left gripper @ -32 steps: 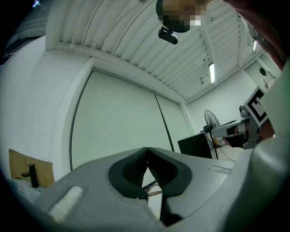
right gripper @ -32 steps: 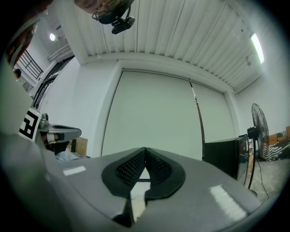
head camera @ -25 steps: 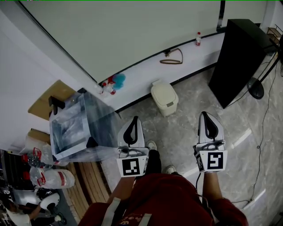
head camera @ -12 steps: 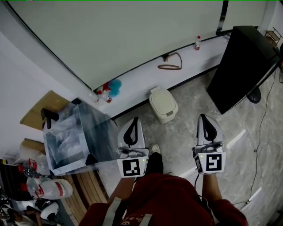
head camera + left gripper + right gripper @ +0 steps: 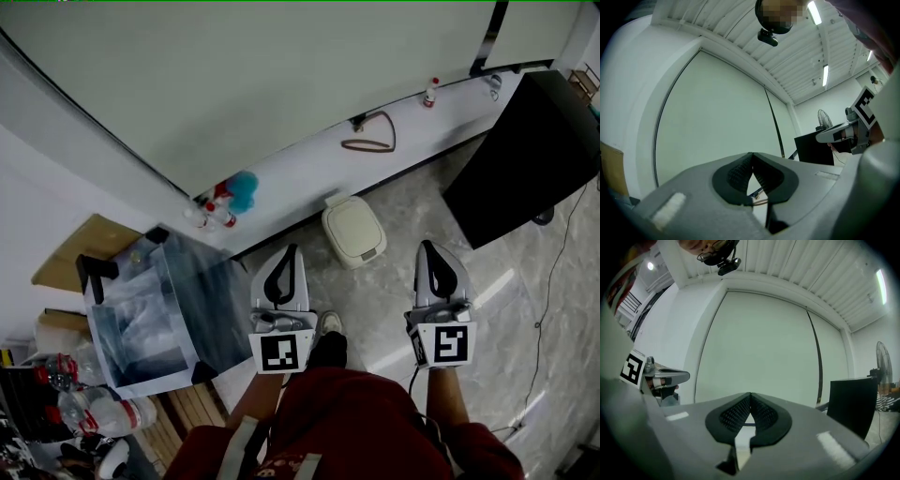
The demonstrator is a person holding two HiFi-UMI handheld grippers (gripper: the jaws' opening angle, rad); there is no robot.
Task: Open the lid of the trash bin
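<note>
Clear box [image 5: 141, 319]: seen at the far left of the head view, standing beside a sheet of cardboard [image 5: 70, 253], with plastic bottles [image 5: 94, 412] lying below it.
Wall ledge [image 5: 300, 173]: a white ledge is seen running along the foot of the pale wall; a blue-topped cluster of spray bottles [image 5: 225, 199] is set on its left part and a brown cord loop [image 5: 370, 141] farther right.
Left gripper [image 5: 289, 251]: held out level over the floor. In the left gripper view its jaws [image 5: 751, 155] are seen pressed together at the tips, with nothing held between them.
Trash bin [image 5: 354, 230]: a cream bin, stood on the grey marbled floor [image 5: 394, 300] against the foot of the ledge. Its lid is down. It is placed ahead of the two grippers and between them, apart from both.
Right gripper [image 5: 427, 246]: held level beside the left one. In the right gripper view its jaws [image 5: 750, 394] are seen fully closed on nothing.
Black cabinet [image 5: 525, 159]: stood at the far right against the ledge, well apart from the bin.
</note>
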